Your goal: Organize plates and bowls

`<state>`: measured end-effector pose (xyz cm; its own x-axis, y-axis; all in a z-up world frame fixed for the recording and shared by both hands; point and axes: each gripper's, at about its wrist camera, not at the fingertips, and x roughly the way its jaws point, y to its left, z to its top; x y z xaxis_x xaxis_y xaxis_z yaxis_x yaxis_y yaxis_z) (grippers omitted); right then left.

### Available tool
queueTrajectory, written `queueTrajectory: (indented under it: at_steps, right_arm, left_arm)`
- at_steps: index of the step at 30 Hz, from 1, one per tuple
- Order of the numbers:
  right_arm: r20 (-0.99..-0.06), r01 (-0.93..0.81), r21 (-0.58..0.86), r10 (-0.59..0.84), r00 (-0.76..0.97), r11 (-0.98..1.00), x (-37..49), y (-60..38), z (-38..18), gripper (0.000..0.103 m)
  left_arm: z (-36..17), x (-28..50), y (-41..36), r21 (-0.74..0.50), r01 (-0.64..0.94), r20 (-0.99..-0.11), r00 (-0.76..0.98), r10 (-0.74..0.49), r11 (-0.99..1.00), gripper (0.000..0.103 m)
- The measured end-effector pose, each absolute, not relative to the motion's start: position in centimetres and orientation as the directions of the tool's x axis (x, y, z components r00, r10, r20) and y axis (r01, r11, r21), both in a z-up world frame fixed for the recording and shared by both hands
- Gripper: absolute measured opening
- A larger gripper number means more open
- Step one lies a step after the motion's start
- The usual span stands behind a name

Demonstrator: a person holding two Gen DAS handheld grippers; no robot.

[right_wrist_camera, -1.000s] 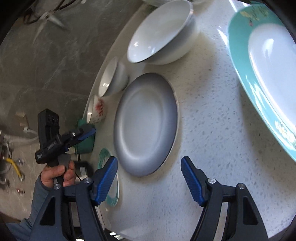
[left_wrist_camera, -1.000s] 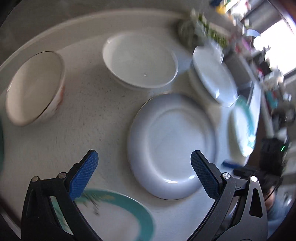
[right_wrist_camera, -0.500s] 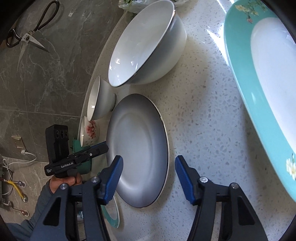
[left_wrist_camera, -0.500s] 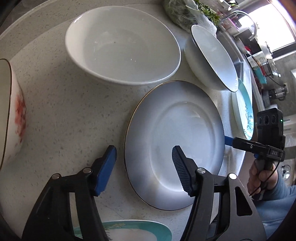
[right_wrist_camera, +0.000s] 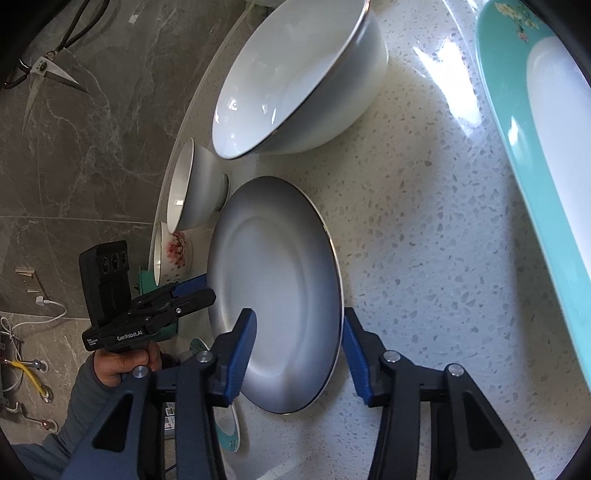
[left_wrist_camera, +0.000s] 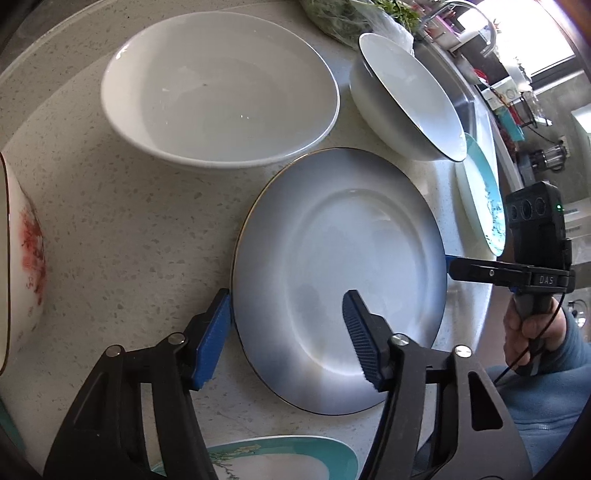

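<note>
A grey-blue plate [left_wrist_camera: 340, 273] lies flat on the speckled white counter [left_wrist_camera: 129, 236]; it also shows in the right wrist view [right_wrist_camera: 273, 302]. My left gripper [left_wrist_camera: 286, 332] is open and straddles the plate's near-left rim, one finger outside the edge, one over the plate. My right gripper [right_wrist_camera: 297, 354] is open and straddles the opposite rim the same way. Each gripper shows in the other's view, the right [left_wrist_camera: 461, 267] and the left [right_wrist_camera: 192, 290], both at the plate's edge.
A wide white bowl [left_wrist_camera: 221, 92] and a dark-rimmed white bowl [left_wrist_camera: 410, 96] stand behind the plate. A flowered bowl [left_wrist_camera: 18, 266] is at the left. Teal-rimmed plates lie at the near edge [left_wrist_camera: 280, 458] and far right [right_wrist_camera: 535, 122]. Greens [left_wrist_camera: 354, 14] sit at the back.
Both grippers have moved in to the grey-blue plate's opposite rims and narrowed their jaws around the edge. The plate has not moved.
</note>
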<state>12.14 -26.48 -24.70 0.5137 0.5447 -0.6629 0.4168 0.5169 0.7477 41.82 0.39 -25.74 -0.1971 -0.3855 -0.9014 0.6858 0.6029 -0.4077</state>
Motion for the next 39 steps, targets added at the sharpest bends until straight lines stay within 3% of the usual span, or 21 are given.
queueTrajectory:
  at_steps: [5, 8, 10, 12, 14, 20, 25, 28, 39]
  right_arm:
    - [-0.639, 0.409, 0.769, 0.565, 0.522, 0.492, 12.2, -26.9, -25.1, 0.048]
    - [-0.663, 0.426, 0.747, 0.537, 0.521, 0.510, 12.3, -27.1, -25.0, 0.037]
    - [-0.685, 0.448, 0.728, 0.528, 0.502, 0.520, 12.3, -27.4, -25.2, 0.020]
    - [-0.697, 0.458, 0.717, 0.528, 0.485, 0.525, 12.4, -27.7, -25.6, 0.014]
    - [-0.690, 0.458, 0.724, 0.540, 0.482, 0.516, 12.5, -28.0, -25.8, 0.014]
    - [-0.682, 0.451, 0.731, 0.560, 0.471, 0.512, 12.9, -28.2, -26.0, 0.014]
    - [-0.681, 0.445, 0.732, 0.566, 0.464, 0.515, 13.0, -28.3, -25.9, 0.014]
    - [-0.679, 0.442, 0.734, 0.569, 0.464, 0.516, 12.9, -28.4, -25.9, 0.014]
    - [-0.693, 0.449, 0.721, 0.555, 0.461, 0.528, 13.4, -28.6, -25.5, 0.015]
  left_arm:
    - [-25.7, 42.5, 0.8, -0.439, 0.674, -0.889, -0.227, -0.398, 0.595, 0.048]
    - [-26.0, 42.8, 1.2, -0.455, 0.659, -0.882, -0.240, -0.406, 0.599, 0.040]
    - [-26.2, 43.2, 1.8, -0.482, 0.639, -0.869, -0.258, -0.423, 0.599, 0.040]
    - [-26.3, 43.5, 2.0, -0.499, 0.623, -0.860, -0.270, -0.432, 0.603, 0.034]
    - [-26.3, 43.9, 2.4, -0.509, 0.611, -0.855, -0.280, -0.436, 0.606, 0.030]
    - [-26.7, 45.1, 4.0, -0.610, 0.509, -0.790, -0.331, -0.516, 0.607, 0.030]
    - [-26.3, 44.3, 3.4, -0.566, 0.558, -0.821, -0.321, -0.471, 0.607, 0.029]
    - [-26.3, 44.4, 3.5, -0.549, 0.562, -0.834, -0.317, -0.452, 0.619, 0.015]
    - [-26.1, 43.2, 3.9, -0.515, 0.582, -0.855, -0.296, -0.426, 0.629, 0.015]
